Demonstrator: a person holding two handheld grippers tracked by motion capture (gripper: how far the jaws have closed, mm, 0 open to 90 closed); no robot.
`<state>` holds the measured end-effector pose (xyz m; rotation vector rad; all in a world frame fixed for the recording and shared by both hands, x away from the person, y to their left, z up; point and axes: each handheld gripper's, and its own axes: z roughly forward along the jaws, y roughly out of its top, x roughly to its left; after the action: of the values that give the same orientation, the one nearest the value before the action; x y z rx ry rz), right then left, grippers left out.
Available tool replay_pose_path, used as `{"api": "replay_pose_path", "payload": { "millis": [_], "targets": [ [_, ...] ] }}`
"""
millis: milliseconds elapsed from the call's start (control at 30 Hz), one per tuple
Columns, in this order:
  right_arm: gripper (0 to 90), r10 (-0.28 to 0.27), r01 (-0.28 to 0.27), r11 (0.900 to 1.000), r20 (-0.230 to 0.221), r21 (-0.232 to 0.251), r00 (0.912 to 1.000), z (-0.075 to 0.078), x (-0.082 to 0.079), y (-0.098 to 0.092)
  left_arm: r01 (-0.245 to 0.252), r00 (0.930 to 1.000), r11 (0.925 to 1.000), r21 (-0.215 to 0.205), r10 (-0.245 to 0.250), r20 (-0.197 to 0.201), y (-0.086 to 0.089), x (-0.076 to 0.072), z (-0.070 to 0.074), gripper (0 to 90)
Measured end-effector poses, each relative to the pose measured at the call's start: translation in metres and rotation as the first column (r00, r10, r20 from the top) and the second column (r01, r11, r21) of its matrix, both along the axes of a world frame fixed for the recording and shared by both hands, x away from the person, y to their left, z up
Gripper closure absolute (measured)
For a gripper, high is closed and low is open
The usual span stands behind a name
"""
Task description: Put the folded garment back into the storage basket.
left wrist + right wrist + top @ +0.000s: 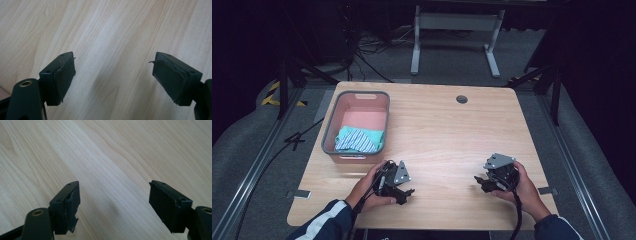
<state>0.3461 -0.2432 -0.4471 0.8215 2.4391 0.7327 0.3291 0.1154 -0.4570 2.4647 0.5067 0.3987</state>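
Note:
A pink bin with a grey rim point(328, 131) sits at the table's left and holds folded teal and striped cloth point(358, 139). My left gripper point(408, 194) is held low near the front edge, just right of the bin's near corner, jaws wide apart over bare wood point(113, 75) with nothing between them. My right gripper point(479, 182) rests at the front right, also open and empty point(113, 202). Both point toward the middle of the table. A hand holds each one.
The wooden table point(447, 135) has a round cable hole point(461, 99) near its far edge. Beyond it stand a white desk frame point(455, 35) and cables on grey carpet. Metal rails run along both sides of the table.

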Motion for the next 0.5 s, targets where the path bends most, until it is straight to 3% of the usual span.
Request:
{"api": "replay_pose_path", "payload": {
  "millis": [367,500],
  "targets": [
    [24.9,-0.043,0.046,0.995,-0.03,0.092,0.9986,-0.017,-0.01,-0.03,0.011,0.9994,0.9999,-0.009,-0.012,-0.032,0.007,-0.005,-0.01,17.9],
    [24.2,-0.066,0.073,0.988,-0.054,0.136,0.9964,-0.021,-0.015,-0.042,0.009,0.9977,0.9991,-0.042,-0.012,-0.067,0.009,-0.006,-0.014,17.8]
  ]
}}
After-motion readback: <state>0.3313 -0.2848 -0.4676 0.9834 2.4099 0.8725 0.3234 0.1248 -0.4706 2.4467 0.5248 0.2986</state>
